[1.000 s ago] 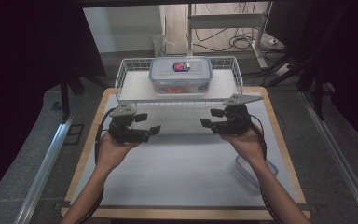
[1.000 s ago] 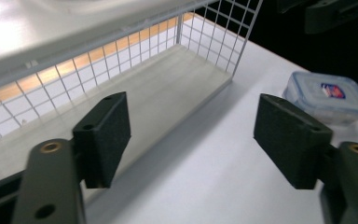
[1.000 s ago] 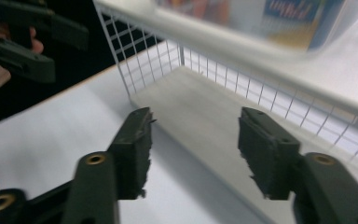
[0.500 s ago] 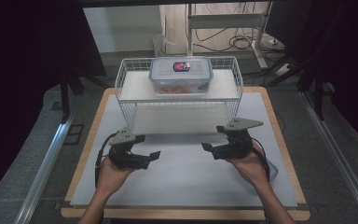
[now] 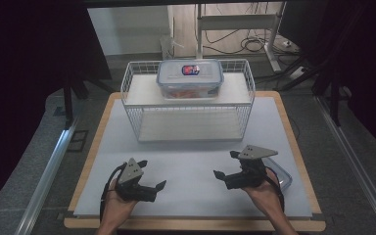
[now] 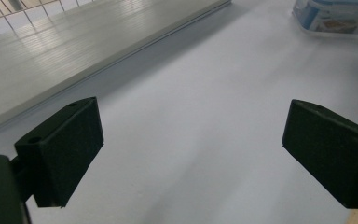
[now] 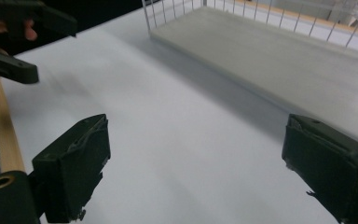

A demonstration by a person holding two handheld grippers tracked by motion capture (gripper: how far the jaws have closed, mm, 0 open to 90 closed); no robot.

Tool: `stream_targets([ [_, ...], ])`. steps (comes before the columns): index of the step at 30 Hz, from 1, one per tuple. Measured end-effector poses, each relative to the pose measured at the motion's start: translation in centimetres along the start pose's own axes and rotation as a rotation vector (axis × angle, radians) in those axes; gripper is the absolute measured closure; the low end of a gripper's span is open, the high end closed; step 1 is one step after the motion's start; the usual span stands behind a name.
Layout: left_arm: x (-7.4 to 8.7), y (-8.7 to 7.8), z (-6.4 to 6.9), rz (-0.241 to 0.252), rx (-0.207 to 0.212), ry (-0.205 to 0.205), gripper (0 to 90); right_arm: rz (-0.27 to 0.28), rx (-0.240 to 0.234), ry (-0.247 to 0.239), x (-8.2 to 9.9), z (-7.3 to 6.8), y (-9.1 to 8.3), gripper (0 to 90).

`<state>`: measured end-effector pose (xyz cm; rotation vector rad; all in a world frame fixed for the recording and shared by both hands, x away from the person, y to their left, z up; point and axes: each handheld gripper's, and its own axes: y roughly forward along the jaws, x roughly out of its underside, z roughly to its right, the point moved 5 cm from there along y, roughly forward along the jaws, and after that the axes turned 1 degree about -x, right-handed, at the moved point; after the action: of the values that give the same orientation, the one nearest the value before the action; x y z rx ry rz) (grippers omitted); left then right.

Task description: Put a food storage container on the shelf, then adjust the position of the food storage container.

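A clear lidded food box (image 5: 190, 78) with a red and blue label rests on the top shelf of a white wire rack (image 5: 188, 105). My left gripper (image 5: 152, 174) hovers low over the white mat near the front left, its jaws pointing right. In the left gripper view it (image 6: 191, 154) is open, with bare mat between the pads. My right gripper (image 5: 225, 164) is at the front right, pointing left, and is open (image 7: 196, 163) too. Both pairs of jaws have just been opening, with nothing between them.
A second clear container (image 5: 280, 172) lies on the mat under my right hand, also seen as the container (image 6: 336, 16) in the left gripper view. The rack's lower board (image 7: 284, 56) lies ahead. The wooden table edge (image 5: 196, 224) runs along the front.
Both hands have drawn back from the rack toward the front edge and sunk lower. Both pairs of jaws stand wider than before.
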<state>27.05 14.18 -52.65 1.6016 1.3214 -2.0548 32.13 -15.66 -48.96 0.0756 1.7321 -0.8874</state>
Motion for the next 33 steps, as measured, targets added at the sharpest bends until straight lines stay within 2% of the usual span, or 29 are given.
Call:
stream_targets([
  [5, 0.9, 0.0, 0.7, -0.029, -0.046, 0.053, 5.5, -0.058, 0.008, 0.010, 1.7, -0.3, 0.3, 7.2],
  [8, 1.1, -0.1, 0.8, -0.032, -0.050, 0.054, 4.9, -0.074, 0.015, 0.027, 2.0, -0.1, 0.4, 5.4],
  [11, 1.1, -0.3, 0.7, -0.015, -0.052, 0.050, 4.9, -0.067, 0.031, 0.051, 1.7, 0.0, 0.2, 3.2],
  [15, 1.4, -0.4, 0.5, -0.005, -0.046, 0.040, 5.1, -0.086, 0.048, 0.061, 1.7, 0.1, -0.2, 4.5],
  [19, 1.5, -0.4, 0.5, -0.019, -0.045, 0.029, 5.8, -0.101, 0.075, 0.071, 2.1, 0.6, -1.0, 19.6],
  [23, 1.3, -0.5, 0.7, -0.017, -0.046, 0.035, 5.9, -0.109, 0.106, 0.082, 2.6, 1.2, -2.6, 45.9],
  [24, 1.4, -0.4, 0.8, -0.020, -0.045, 0.037, 5.8, -0.113, 0.113, 0.093, 2.9, 1.6, -3.5, 59.2],
  [25, 1.4, -0.4, 0.8, -0.024, -0.046, 0.037, 5.8, -0.113, 0.113, 0.093, 2.9, 1.6, -3.5, 59.2],
  [27, 1.5, -0.3, 0.8, -0.035, -0.043, 0.033, 5.8, -0.123, 0.122, 0.100, 3.2, 2.1, -4.3, 70.5],
  [29, 1.5, -0.3, 0.9, -0.050, -0.040, 0.030, 5.9, -0.136, 0.158, 0.102, 3.8, 2.7, -5.0, 80.2],
  [31, 1.5, -0.3, 0.9, -0.056, -0.038, 0.029, 6.1, -0.133, 0.185, 0.128, 4.3, 3.3, -6.0, 86.7],
  [33, 1.5, -0.3, 1.0, -0.061, -0.031, 0.022, 6.3, -0.121, 0.222, 0.146, 4.6, 3.9, -6.8, 89.5],
])
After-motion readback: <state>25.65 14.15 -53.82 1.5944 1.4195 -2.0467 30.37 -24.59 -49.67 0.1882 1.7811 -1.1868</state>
